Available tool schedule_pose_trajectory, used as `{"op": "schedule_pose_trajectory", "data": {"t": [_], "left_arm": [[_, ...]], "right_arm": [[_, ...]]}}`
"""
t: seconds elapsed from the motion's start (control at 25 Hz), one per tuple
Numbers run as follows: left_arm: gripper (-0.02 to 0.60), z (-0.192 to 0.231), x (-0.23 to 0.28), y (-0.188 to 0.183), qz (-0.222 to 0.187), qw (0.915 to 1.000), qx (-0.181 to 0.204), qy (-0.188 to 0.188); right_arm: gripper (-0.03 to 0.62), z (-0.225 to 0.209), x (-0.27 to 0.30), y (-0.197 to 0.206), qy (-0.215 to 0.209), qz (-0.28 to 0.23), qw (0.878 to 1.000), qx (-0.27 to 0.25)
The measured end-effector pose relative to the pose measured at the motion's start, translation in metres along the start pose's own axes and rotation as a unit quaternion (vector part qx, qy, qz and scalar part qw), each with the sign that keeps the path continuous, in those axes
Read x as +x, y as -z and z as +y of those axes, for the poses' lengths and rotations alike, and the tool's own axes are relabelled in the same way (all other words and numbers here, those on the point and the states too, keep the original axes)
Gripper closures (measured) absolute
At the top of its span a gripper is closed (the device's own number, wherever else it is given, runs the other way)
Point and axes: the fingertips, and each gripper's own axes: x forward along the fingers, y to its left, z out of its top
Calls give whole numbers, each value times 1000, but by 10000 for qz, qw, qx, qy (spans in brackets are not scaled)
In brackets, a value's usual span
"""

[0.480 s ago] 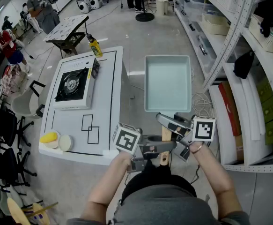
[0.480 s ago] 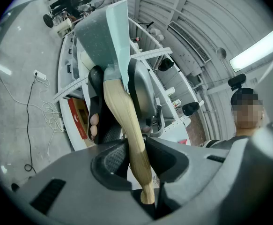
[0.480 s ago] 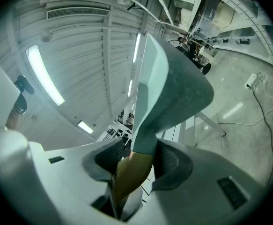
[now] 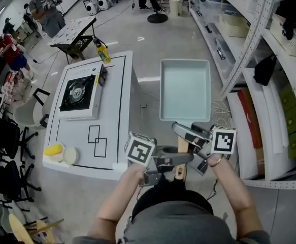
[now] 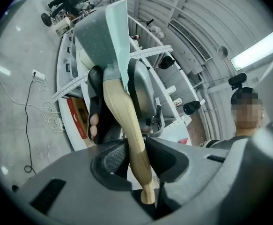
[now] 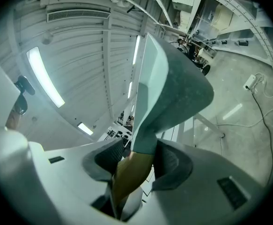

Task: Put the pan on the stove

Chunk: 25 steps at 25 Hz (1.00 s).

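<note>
Both grippers (image 5: 135, 146) (image 6: 140, 146) on pan handle (image 5: 122, 111); stove (image 4: 78, 92) in head view only.

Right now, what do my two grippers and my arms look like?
The left gripper and the right gripper both have smooth grey bodies, with dark textured pads inside the jaws. Each carries a white cube printed with black square markers: the left cube and the right cube. The forearms are bare below a grey top.

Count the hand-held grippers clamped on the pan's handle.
2. The left hand-held gripper clamps the wooden handle near its free end; the right hand-held gripper clamps it where it joins the pan. None hidden.
</note>
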Motion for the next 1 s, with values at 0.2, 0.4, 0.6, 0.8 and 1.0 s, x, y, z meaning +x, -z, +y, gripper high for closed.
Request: {"op": "schedule_pose_trajectory", "data": {"t": [0.2,0.4,0.6,0.8,1.0], "left_arm": [[485,7,6,-2,19,10000,23,-43],[485,7,18,-6,-62,10000,21,-68],[485,17,22,-19,-65,9999,13,-113],[485,36,20,-50,-23,9999,-33,-122],[485,59,5,-96,-16,10000,29,-4]], "right_arm": [[411,-5,-5,-5,-56,-8,10000,34],[411,-6,-12,-10,-128,70,9999,9],[411,-17,-11,-23,-130,72,9999,9],[411,-40,2,-51,-102,17,9999,52],[412,-67,33,-85,-71,-45,9999,111]]}}
